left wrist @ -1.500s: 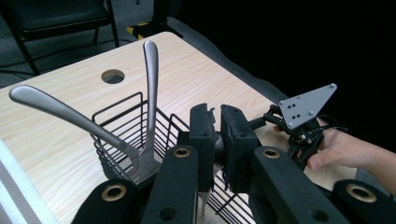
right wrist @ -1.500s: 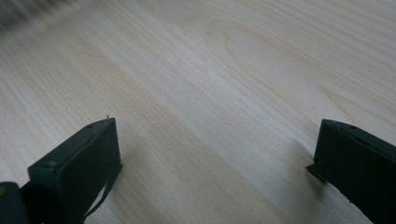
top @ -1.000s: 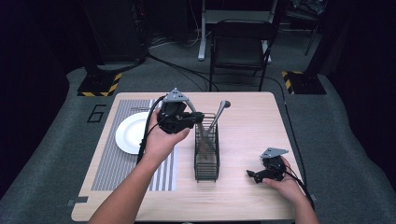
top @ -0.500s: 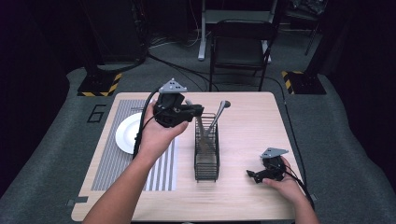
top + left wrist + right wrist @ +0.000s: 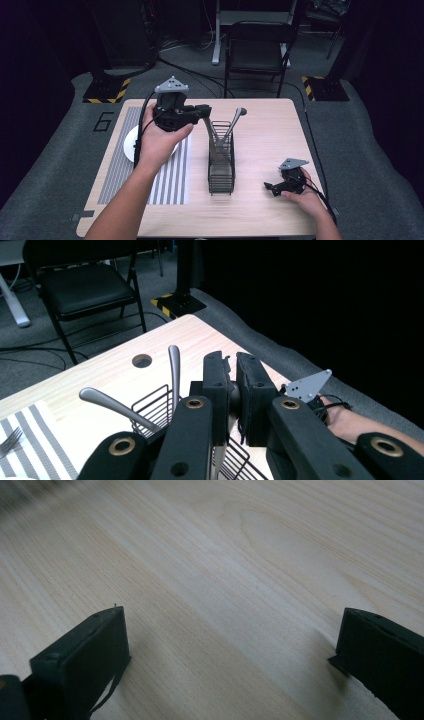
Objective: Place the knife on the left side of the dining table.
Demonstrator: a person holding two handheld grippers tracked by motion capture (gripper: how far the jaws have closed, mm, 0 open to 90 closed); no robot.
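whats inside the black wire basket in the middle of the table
Inside the wire basket, two metal utensil handles lean out of its far end. Their working ends are hidden behind the wires. The left gripper hangs above it, jaws nearly closed.

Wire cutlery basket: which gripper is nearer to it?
Left. The left gripper hovers beside the wire cutlery basket at its far end; the right gripper rests apart, to its right.

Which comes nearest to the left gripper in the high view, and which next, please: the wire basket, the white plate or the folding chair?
From the left gripper:
1. Wire basket, just to its right at mid-table.
2. White plate, on the striped mat, below and left of the gripper, partly behind the hand.
3. Folding chair, on the floor beyond the table's far edge.
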